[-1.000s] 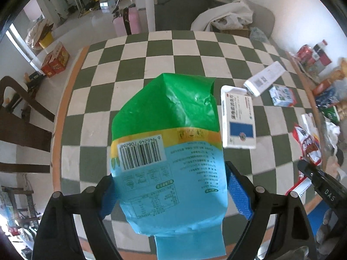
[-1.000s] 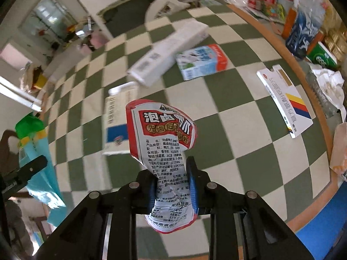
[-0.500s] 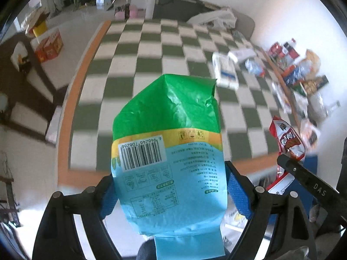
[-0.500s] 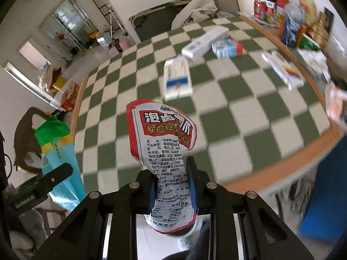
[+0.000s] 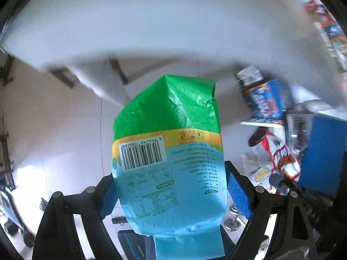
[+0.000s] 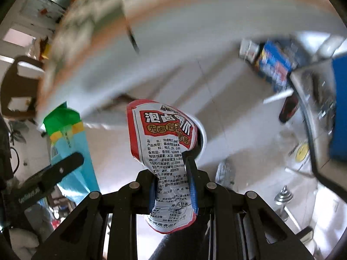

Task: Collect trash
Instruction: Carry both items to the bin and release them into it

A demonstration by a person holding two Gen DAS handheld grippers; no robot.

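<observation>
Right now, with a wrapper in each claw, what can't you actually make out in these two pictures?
- Left wrist view: the green and blue bag fills the middle and hides the floor behind it; the table above is a motion-blurred smear.
- Right wrist view: the red and white wrapper covers the centre; the table edge is streaked.
- Where the trash goes: no bin can be clearly made out in either view.

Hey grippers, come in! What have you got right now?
Left gripper shut on green and blue bag. Right gripper shut on red and white wrapper. Nothing blocking seen; views blurred.

Left hand-held gripper (image 5: 171, 192) clamps green/blue bag (image 5: 169, 151) w/ barcode.
</observation>
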